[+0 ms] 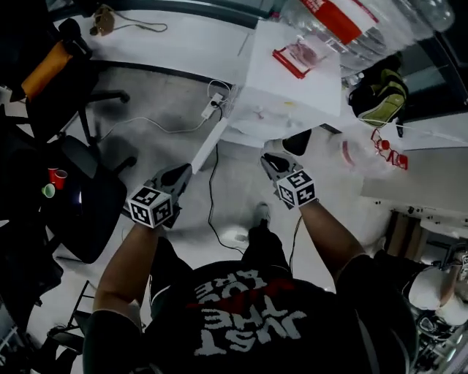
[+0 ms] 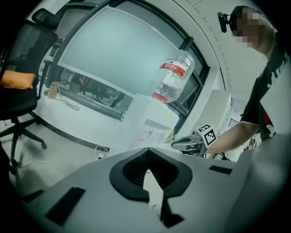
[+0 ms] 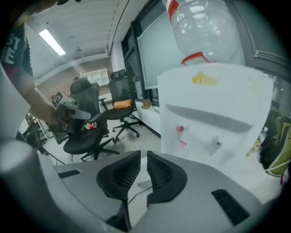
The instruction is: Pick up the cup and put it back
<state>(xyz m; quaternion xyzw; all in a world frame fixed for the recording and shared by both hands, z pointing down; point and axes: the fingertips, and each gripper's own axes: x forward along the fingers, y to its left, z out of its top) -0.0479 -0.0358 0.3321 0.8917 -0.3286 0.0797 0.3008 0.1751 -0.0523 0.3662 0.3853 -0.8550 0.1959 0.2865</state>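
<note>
Holding the left gripper (image 1: 181,174) and the right gripper (image 1: 272,155) out side by side above the floor, pointing toward the white water dispenser (image 1: 285,88) with its upturned bottle (image 1: 344,22). Pressing the left jaws together at the tips and holding the right jaws a mere sliver apart, gripping nothing in either. Standing well apart from the cups (image 1: 54,179), red and green, resting on the seat of the black office chair (image 1: 91,212) off to the left

Black chair seat (image 1: 89,212), small cups (image 1: 55,177) atop
</note>
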